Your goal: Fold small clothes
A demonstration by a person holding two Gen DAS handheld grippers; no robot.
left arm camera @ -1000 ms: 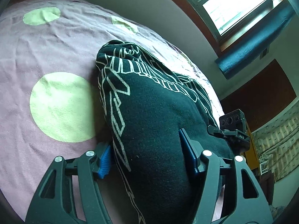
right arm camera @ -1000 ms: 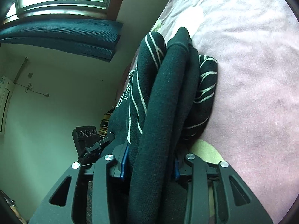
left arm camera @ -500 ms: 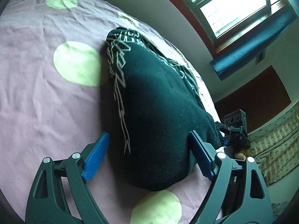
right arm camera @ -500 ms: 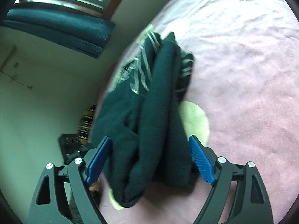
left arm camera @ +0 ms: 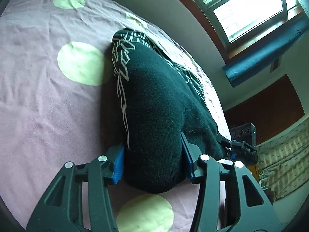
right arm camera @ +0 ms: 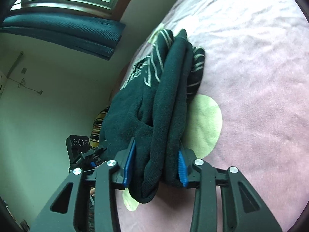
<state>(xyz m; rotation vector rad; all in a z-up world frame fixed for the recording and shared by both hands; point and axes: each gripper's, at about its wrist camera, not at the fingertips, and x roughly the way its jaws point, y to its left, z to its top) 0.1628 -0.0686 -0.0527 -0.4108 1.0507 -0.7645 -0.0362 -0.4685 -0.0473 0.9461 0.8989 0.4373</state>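
A folded dark green garment with white line print (left arm camera: pixel 154 100) lies in a thick bundle on the pink bed sheet (left arm camera: pixel 38 106). My left gripper (left arm camera: pixel 152 154) is closing on its near end, and both blue pads press the cloth. In the right wrist view the same garment (right arm camera: pixel 170 89) shows several stacked layers on edge. My right gripper (right arm camera: pixel 154 160) is closing on the other near corner, its pads squeezing the layers. Each view catches the other gripper beyond the bundle: the right one (left arm camera: pixel 243 145) and the left one (right arm camera: pixel 81 148).
The sheet (right arm camera: pixel 260 96) carries pale green dots (left arm camera: pixel 81 63). The bed's far edge runs along a wall under a window (left arm camera: pixel 247 9) with a rolled blue blind (left arm camera: pixel 266 52). A striped cloth (right arm camera: pixel 98 127) shows beyond the bed edge.
Both grippers held the garment a second ago, opened wide and drew back along it, and have now shut on its near end again.
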